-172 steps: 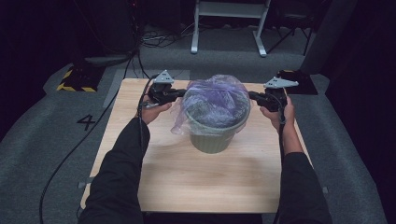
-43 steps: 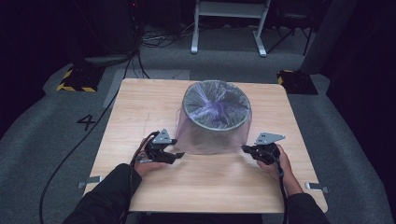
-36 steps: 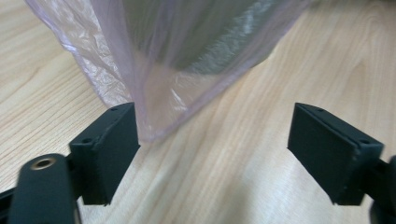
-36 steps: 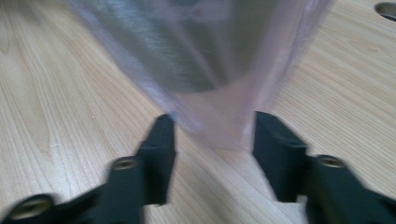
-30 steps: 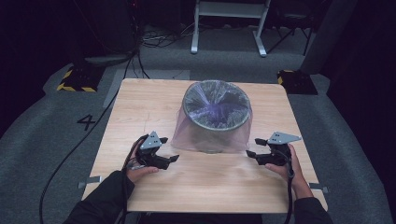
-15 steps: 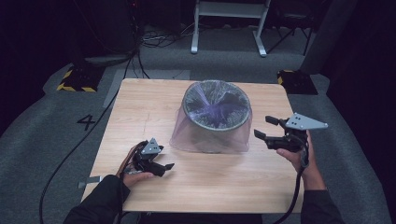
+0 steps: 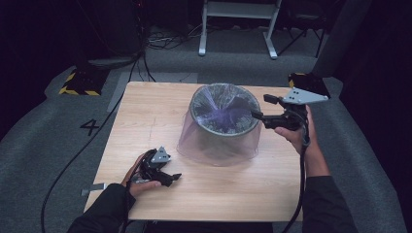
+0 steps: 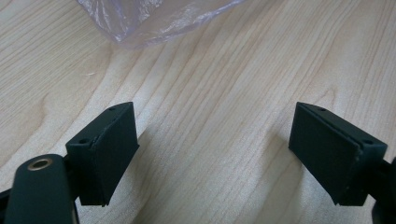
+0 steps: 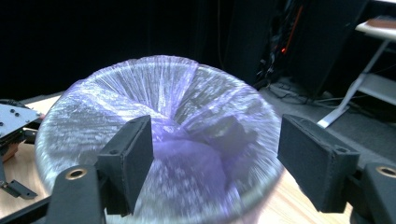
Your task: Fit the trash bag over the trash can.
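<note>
Two grippers work a wooden table (image 7: 145, 111) where a bin (image 7: 225, 109) lined with a thin purple bag (image 7: 218, 145) stands near centre. The right gripper (image 7: 260, 108), jaws spread and empty, hovers at the bin's 3 o'clock rim. The left gripper (image 7: 171, 178), jaws released around bare wood, rests at the bin's 7 o'clock, well clear of the bag's hem (image 8: 154, 23).
</note>
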Tool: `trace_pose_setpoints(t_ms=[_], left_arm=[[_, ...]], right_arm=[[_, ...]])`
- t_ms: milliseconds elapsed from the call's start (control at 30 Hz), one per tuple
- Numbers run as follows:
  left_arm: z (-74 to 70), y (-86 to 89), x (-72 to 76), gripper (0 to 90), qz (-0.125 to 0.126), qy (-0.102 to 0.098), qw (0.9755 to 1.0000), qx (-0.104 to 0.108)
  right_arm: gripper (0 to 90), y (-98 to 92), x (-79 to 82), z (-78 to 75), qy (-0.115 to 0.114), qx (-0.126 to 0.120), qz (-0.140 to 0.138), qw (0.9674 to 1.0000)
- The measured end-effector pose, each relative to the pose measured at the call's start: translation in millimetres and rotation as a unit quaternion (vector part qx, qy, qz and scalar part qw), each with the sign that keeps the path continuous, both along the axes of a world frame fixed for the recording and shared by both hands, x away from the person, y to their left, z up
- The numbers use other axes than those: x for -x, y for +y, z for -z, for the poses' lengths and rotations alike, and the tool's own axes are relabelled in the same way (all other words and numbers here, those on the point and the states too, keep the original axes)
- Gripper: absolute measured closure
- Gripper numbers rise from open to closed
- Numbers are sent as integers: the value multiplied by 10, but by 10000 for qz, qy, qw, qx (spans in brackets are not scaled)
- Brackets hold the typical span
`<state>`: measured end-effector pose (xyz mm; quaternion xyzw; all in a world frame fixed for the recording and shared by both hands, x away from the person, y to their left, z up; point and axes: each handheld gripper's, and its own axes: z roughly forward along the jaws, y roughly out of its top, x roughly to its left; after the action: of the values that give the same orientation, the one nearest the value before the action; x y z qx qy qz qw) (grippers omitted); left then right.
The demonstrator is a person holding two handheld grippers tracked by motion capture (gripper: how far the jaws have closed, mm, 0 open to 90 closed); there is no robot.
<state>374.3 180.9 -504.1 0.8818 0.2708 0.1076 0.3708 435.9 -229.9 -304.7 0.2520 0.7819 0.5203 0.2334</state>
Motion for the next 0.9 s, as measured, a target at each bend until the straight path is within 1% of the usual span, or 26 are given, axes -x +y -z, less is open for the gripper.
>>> trace_pose_setpoints(t_ms=[33,133,200,333,400,467,633,767,867,900], left_arm=[[0,0,-1,149,4,0,10000,-4],[0,0,-4,148,19,3,10000,-4],[0,0,-4,148,20,1,10000,-6],[0,0,-5,147,22,3,10000,-5],[0,0,-5,147,22,3,10000,-4],[1,-1,-5,147,21,1,10000,2],[0,-1,-6,147,24,-1,10000,-2],[1,-1,-5,147,22,2,10000,2],[1,-1,-5,147,22,2,10000,1],[0,0,-5,147,22,3,10000,-4]], right_arm=[[264,45,-34,-6,29,51,-32,10000],[270,182,-140,-7,82,210,-2,9997],[274,262,-207,-3,155,289,-17,9995],[274,388,-302,15,236,431,-29,9988],[271,433,-337,33,273,483,-66,9984],[271,471,-373,57,299,573,-10,9979],[265,535,-434,112,399,610,-18,9973],[265,594,-459,147,482,735,-37,9961],[270,623,-475,175,612,800,-167,9948],[274,632,-481,184,634,855,-165,9942]])
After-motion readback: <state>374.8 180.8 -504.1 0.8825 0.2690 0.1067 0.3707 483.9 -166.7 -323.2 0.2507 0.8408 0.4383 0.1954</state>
